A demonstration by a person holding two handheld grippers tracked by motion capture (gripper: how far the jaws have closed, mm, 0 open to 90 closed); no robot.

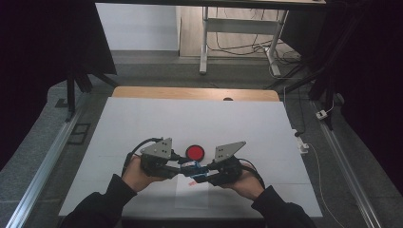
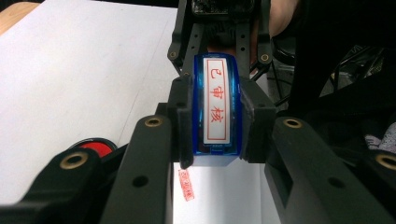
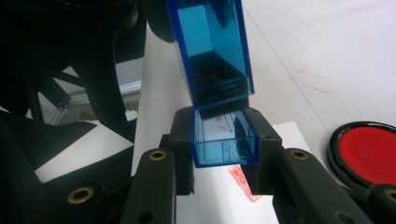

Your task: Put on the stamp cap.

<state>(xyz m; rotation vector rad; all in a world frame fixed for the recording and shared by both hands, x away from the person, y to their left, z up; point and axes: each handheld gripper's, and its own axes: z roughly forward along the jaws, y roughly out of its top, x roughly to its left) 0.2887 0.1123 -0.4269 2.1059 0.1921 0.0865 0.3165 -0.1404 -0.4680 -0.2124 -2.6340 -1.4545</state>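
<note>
Blue stamp (image 2: 217, 109) with the red characters on its white label is pinched between the left gripper (image 2: 217, 116) jaws, held just above the table between both hands. Its clear blue cap (image 3: 224, 140) sits clamped in the right gripper (image 3: 224, 149), right below the stamp body, so the two pieces look apart but close. Under them lies a white paper sheet (image 3: 205, 196) with a red imprint (image 3: 245, 183). Round red ink pad (image 1: 194, 152) sits just behind the grippers on the white table (image 1: 142, 123).

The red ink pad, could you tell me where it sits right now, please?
In the high view the red ink pad lies on the white table near the front middle, just beyond the two grippers, between their grey plates.
</note>
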